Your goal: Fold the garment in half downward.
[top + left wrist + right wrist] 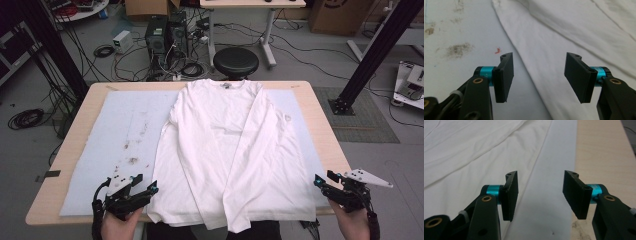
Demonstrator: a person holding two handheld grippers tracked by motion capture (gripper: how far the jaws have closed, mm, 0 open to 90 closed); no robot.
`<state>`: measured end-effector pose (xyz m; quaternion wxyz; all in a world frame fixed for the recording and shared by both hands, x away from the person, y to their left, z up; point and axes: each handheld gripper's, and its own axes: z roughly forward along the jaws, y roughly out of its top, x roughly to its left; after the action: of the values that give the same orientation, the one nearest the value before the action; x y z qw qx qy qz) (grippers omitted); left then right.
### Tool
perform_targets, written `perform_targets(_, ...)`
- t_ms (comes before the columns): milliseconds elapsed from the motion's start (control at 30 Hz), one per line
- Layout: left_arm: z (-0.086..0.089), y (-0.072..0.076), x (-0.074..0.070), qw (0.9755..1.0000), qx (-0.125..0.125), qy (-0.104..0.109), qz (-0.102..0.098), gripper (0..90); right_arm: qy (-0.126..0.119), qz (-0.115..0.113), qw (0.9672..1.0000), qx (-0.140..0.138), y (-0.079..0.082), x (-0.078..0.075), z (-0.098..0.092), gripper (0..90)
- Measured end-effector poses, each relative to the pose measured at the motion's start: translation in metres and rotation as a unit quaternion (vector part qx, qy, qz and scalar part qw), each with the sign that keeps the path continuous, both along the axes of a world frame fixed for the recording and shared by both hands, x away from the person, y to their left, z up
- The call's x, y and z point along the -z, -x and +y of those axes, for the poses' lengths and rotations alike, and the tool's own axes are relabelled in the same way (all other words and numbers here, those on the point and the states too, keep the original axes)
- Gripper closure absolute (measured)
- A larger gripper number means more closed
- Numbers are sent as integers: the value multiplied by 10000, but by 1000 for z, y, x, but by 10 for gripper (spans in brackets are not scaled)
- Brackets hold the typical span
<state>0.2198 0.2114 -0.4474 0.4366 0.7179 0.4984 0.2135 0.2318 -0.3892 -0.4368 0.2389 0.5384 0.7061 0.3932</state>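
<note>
- Shirt (230, 150) lies flat on the tabletop's mat (115, 135), sleeves folded in, seemingly ready for folding;
- left tool (152, 188) and right tool (317, 180) flank its hem, jaws spread, nothing pinched.

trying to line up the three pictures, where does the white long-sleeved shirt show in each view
High view: the white long-sleeved shirt lies flat mid-table, collar at the far edge, hem nearest the person.
Left gripper view: it fills the upper right, its edge running between the open jaws.
Right gripper view: it covers the upper left, its edge beside the left jaw.
Shared landmark: the pale blue mat under the shirt.
</note>
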Motion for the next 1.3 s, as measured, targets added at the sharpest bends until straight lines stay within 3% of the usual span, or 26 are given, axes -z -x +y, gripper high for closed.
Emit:
perform_targets(100, -4, 1, 6, 9997, -37, -103, 237, 449, 10, 134, 9998, -114, 4, 4, 1, 521)
perform_targets(133, -6, 1, 8, 9994, -40, -52, 328, 472, 36, 166, 9997, -178, 5, 6, 1, 525)
perform_targets(267, -9, 4, 9, 9994, -93, -143, 297, 592, 26, 392, 9987, -325, 3, 14, 6, 531)
perform_targets(367, -12, 5, 9, 9994, -111, -163, 288, 625, 105, 408, 9982, -428, 3, 17, 12, 526)
perform_targets(467, -20, 5, 8, 9989, -53, -387, 252, 723, 211, 358, 9970, -653, 4, 16, 16, 695)
perform_targets(533, -24, 5, 8, 9988, -21, -418, 236, 797, 322, 335, 9960, -770, 6, 16, 21, 820)
perform_targets(567, -26, 5, 8, 9988, -19, -438, 233, 844, 375, 330, 9953, -826, 7, 15, 23, 860)
perform_targets(667, -27, 7, 7, 9987, 55, -443, 227, 866, 383, 348, 9953, -819, 9, 13, 24, 890)
perform_targets(833, -20, 19, 1, 9994, 151, -209, 228, 872, 29, 270, 9959, -863, 24, 5, 15, 897)
perform_targets(1000, -20, 48, -4, 9988, 349, -227, 247, 872, 84, 278, 9949, -967, 52, 1, 14, 898)
perform_targets(1133, -22, 72, -6, 9993, 286, -183, 176, 865, 158, 249, 9947, -989, 79, -1, 14, 892)
perform_targets(1200, -24, 72, -12, 9997, 122, -215, 0, 779, 225, 177, 9954, -913, 82, -3, 15, 842)
perform_targets(1233, -25, 67, -14, 9995, 68, -281, -87, 686, 308, 84, 9961, -820, 79, -4, 15, 753)
perform_targets(1300, -24, 50, -18, 9993, -70, -323, -196, 615, 304, 33, 9978, -583, 62, -7, 14, 675)
